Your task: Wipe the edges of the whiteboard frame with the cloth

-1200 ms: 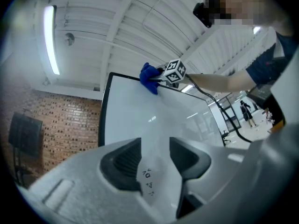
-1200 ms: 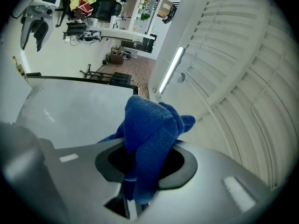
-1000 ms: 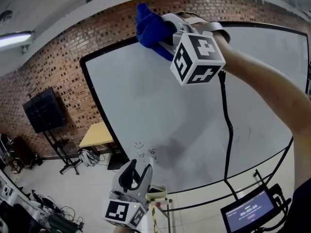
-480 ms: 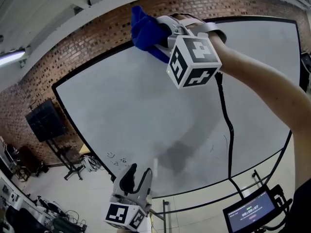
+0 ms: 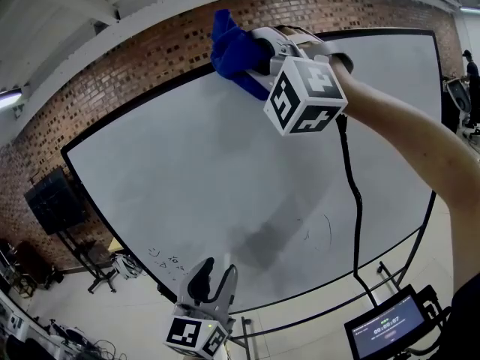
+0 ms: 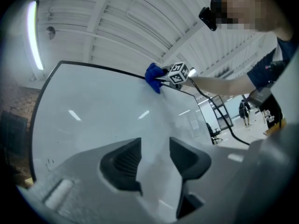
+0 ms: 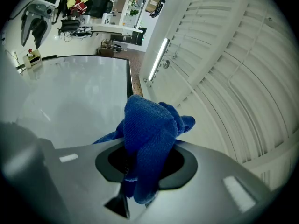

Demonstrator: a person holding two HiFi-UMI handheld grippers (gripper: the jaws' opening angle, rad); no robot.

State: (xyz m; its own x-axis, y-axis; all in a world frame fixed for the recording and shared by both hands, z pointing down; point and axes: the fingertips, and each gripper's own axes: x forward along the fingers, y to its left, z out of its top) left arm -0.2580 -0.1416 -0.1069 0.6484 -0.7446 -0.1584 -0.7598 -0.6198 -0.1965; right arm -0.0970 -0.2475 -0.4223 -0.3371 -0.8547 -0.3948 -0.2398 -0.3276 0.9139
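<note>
1. Brick wall [image 5: 135,73] spans the upper frame, beneath a white ceiling [image 5: 67,6].
2. Tube light [image 5: 7,96] lit, left edge.
3. Black screen [image 5: 54,199] on a stand, lower left, on pale floor [image 5: 127,313].

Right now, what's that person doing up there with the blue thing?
A person is wiping the whiteboard, holding a gripper tool in each hand. The right gripper is clamped on a blue cloth and holds it up at the top edge of the board's black frame. The left gripper is down low near the bottom of the board, with its jaws apart and nothing in them.
</note>
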